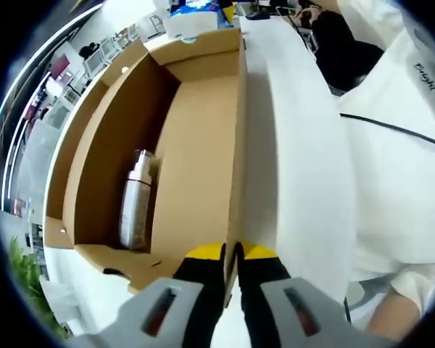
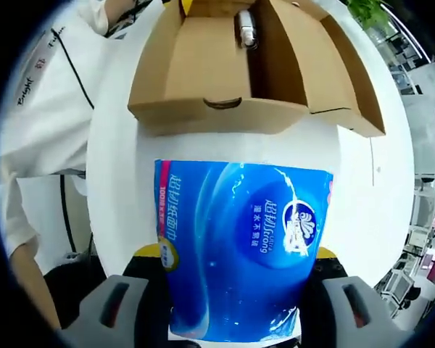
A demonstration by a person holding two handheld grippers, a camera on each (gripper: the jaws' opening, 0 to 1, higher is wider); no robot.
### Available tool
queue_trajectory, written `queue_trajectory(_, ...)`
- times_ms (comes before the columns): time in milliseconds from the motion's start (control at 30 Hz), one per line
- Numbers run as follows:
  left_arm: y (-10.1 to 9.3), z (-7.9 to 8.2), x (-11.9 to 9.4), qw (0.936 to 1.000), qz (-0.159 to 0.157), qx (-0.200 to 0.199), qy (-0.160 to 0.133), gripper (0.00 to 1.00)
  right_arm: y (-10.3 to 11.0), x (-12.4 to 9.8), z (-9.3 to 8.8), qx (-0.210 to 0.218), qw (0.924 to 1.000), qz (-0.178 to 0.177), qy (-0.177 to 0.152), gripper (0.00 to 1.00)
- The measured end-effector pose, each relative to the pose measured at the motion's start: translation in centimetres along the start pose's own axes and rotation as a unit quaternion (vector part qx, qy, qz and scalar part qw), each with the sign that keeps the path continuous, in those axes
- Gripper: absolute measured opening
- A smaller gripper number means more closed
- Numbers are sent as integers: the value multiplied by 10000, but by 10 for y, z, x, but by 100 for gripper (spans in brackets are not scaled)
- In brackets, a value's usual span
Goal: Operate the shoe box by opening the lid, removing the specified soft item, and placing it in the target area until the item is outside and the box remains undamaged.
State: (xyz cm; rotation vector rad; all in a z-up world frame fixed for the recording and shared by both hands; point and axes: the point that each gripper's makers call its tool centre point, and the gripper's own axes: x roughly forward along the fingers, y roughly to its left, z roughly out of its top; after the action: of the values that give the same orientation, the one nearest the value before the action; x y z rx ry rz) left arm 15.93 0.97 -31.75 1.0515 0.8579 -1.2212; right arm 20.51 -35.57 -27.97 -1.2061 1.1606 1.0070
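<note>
The brown cardboard shoe box (image 1: pixel 203 138) lies open on the white table (image 1: pixel 297 167). A silver-white bottle (image 1: pixel 136 203) lies inside along one wall. My left gripper (image 1: pixel 231 255) is shut on the box's near side wall, with one yellow fingertip (image 1: pixel 203 254) inside and one outside. In the right gripper view the box (image 2: pixel 203 65) sits ahead with the bottle (image 2: pixel 245 27) in it. My right gripper (image 2: pixel 239 264) is shut on a soft blue tissue pack (image 2: pixel 243 239), held outside the box and just short of its near flap.
A person in a white shirt (image 1: pixel 399 152) stands close against the table's side, with a black cable (image 1: pixel 391 127) across the shirt. A green plant (image 1: pixel 25 275) and office furniture lie beyond the table. White tabletop (image 2: pixel 119 210) shows around the pack.
</note>
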Motion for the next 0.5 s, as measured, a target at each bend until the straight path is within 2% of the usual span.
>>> queue_trajectory(200,0,0,0,10000,3,-14,7,6,-3,2,3,28,9999,-48,-107,70)
queue_trajectory(500,1,0,0,10000,28,-20,2,6,0,6,-1,8,9999,93,-129,72)
